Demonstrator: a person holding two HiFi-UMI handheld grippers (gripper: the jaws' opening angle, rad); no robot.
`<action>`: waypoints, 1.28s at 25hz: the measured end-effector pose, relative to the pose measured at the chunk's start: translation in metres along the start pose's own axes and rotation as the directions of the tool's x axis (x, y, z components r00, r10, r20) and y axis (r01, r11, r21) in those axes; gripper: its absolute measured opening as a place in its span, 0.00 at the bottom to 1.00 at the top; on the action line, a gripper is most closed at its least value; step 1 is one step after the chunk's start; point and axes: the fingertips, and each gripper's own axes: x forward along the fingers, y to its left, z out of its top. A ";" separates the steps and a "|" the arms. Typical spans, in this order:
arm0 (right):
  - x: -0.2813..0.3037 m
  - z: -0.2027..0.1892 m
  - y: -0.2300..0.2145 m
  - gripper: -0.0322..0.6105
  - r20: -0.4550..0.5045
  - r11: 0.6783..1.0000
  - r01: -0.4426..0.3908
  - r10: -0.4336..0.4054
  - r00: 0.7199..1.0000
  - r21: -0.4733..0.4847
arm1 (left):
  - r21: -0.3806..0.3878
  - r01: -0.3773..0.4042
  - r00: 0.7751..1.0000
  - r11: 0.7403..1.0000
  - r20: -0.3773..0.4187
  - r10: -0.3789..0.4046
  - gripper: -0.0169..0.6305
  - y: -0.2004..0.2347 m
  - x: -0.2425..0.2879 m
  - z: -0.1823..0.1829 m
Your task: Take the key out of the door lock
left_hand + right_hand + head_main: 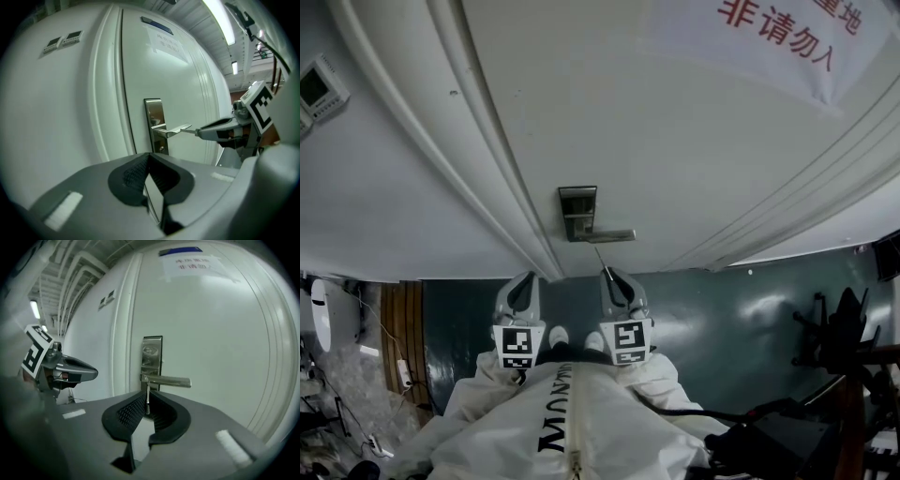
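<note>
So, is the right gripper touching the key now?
Touching. The right gripper view shows the thin key pinched between the shut jaws of the right gripper.

My right claw (146,409): matt grey plastic shell, rough cross-hatched black pads (129,412) on a thin bare-metal key (147,397), centre frame. Above it, mirror-glossy metal lock plate (152,355), satin metal lever handle (168,380), smooth white semi-gloss door (225,333).

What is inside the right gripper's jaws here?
A thin metal key, seen edge-on and pinched between the pads of the right gripper. Its blade pokes out toward the door handle. Its rear end sinks behind the jaw bodies, so its head cannot be seen.
</note>
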 end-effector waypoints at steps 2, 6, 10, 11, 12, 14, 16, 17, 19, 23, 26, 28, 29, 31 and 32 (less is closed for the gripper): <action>-0.006 0.005 -0.003 0.09 0.020 0.999 0.006 -0.005 1.000 -0.043 | 0.000 -0.018 1.000 1.000 -0.001 0.018 0.03 -0.003 -0.002 0.001; -0.019 0.003 -0.003 0.09 0.040 1.000 -0.012 0.012 0.999 -0.018 | -0.008 -0.056 0.998 0.998 -0.024 0.055 0.03 -0.010 -0.014 -0.009; -0.026 -0.004 0.003 0.09 0.040 1.000 -0.023 0.022 0.999 0.019 | -0.004 -0.069 0.996 0.998 -0.049 0.069 0.03 -0.012 -0.031 -0.023; -0.029 -0.005 0.006 0.09 0.041 0.999 -0.024 0.023 0.999 0.024 | -0.001 -0.068 0.996 0.998 -0.054 0.068 0.03 -0.012 -0.036 -0.026; -0.033 -0.004 0.009 0.09 0.045 0.999 -0.024 0.023 0.999 0.025 | 0.003 -0.065 0.996 0.998 -0.056 0.065 0.03 -0.013 -0.040 -0.027; -0.041 0.000 0.013 0.09 0.059 1.000 -0.016 0.015 0.998 0.020 | 0.017 -0.056 0.998 0.998 -0.041 0.057 0.03 -0.014 -0.047 -0.024; -0.049 0.003 0.016 0.09 0.071 1.000 0.004 -0.005 0.997 0.019 | 0.034 -0.044 0.999 0.998 -0.007 0.044 0.03 -0.016 -0.055 -0.017; -0.054 0.003 0.018 0.09 0.076 1.000 0.016 -0.018 0.997 0.022 | 0.042 -0.038 0.999 0.998 0.012 0.037 0.03 -0.017 -0.060 -0.014; -0.067 0.004 0.027 0.09 0.083 0.999 0.040 -0.043 0.996 0.026 | 0.050 -0.025 0.999 0.998 0.040 0.023 0.03 -0.019 -0.075 -0.011; -0.102 0.007 0.054 0.09 0.106 0.995 0.100 -0.101 0.989 0.010 | 0.048 0.006 0.998 0.999 0.059 -0.009 0.03 -0.019 -0.118 -0.024; -0.130 0.002 0.076 0.09 0.118 0.988 0.151 -0.151 0.981 0.010 | 0.044 0.027 0.997 0.999 0.070 -0.030 0.03 -0.018 -0.154 -0.042; -0.152 -0.004 0.096 0.09 0.123 0.984 0.176 -0.176 0.977 0.008 | 0.040 0.041 0.996 0.998 0.075 -0.044 0.03 -0.020 -0.179 -0.055; -0.164 -0.006 0.106 0.09 0.125 0.983 0.184 -0.184 0.975 0.008 | 0.040 0.049 0.995 0.998 0.080 -0.052 0.03 -0.021 -0.191 -0.060; -0.188 -0.011 0.124 0.09 0.125 0.979 0.205 -0.204 0.971 0.006 | 0.038 0.067 0.993 0.997 0.090 -0.070 0.03 -0.027 -0.214 -0.068; -0.199 -0.015 0.132 0.09 0.123 0.976 0.217 -0.216 0.969 0.006 | 0.035 0.075 0.992 0.997 0.096 -0.078 0.03 -0.031 -0.225 -0.072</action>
